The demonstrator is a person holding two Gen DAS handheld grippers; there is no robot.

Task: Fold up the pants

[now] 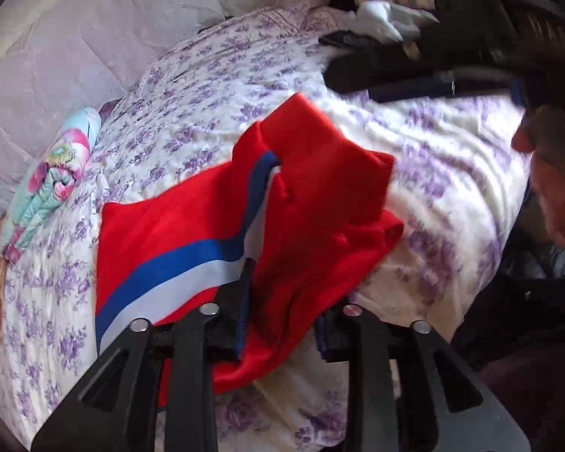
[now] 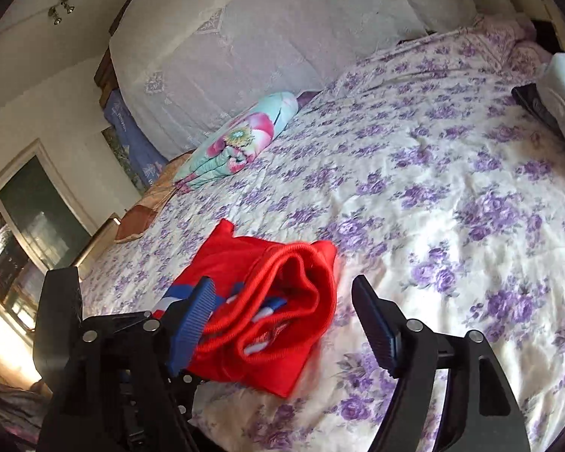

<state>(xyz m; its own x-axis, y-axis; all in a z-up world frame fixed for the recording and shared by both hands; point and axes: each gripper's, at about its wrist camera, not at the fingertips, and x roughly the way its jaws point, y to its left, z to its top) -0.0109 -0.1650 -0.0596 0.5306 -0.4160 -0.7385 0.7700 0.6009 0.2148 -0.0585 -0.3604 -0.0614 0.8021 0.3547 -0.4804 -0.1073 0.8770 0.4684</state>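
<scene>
Red pants [image 1: 301,203] on floral bedspread [image 1: 192,86]

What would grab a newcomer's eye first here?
The bright red pants with a blue and white stripe, bunched on the purple-flowered bedspread, right in front of both claws. The right claw stands open around the waistband end. A folded pastel floral blanket lies farther back by the white-covered headboard.

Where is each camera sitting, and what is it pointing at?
Left wrist: sits on the left gripper, looking along its jaws at the red pants on the flowery bedspread; a hand shows at right.
Right wrist: sits on the right gripper, jaws open around the pants' bunched end.
Both show pants, bedspread, the folded floral blanket.
</scene>
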